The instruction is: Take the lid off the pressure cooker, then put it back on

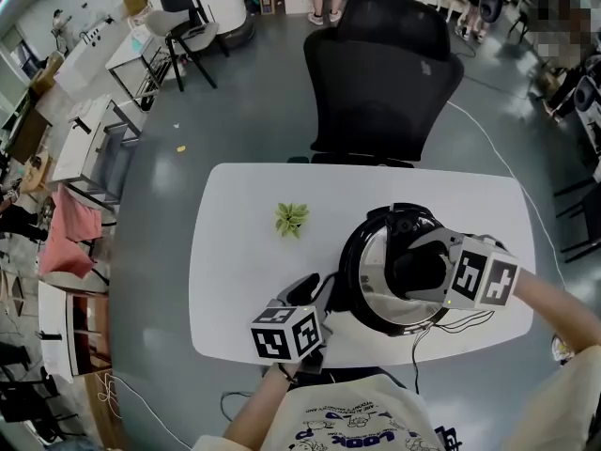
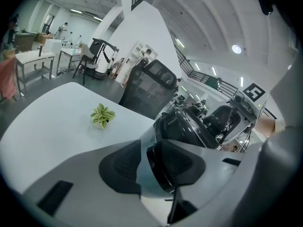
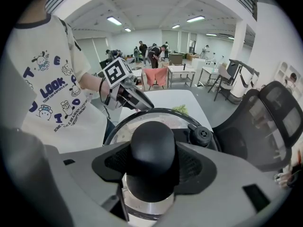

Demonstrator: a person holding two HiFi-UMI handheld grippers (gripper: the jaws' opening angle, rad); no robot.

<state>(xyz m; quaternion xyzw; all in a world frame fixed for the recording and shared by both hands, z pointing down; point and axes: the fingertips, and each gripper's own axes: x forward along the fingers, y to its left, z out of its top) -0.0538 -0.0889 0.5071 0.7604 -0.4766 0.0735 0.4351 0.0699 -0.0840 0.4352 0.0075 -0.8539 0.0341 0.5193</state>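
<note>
The black pressure cooker (image 1: 368, 301) stands on the white table (image 1: 235, 280), right of centre, with its round lid (image 1: 372, 252) lying on top. My right gripper (image 1: 420, 272) comes down over the lid, shut on the black knob (image 3: 152, 148) with a pad on each side. A small valve (image 3: 202, 135) sits beside the knob. At the cooker's near left side, my left gripper (image 1: 324, 294) is shut on the cooker's black side handle (image 2: 163, 171). From the left gripper view the cooker body (image 2: 182, 126) fills the middle ground.
A small green plant (image 1: 292, 219) stands on the table left of the cooker. A black office chair (image 1: 385, 73) is pushed up to the far edge. A cable (image 1: 460, 322) trails by the cooker's near right. Desks and people are farther off.
</note>
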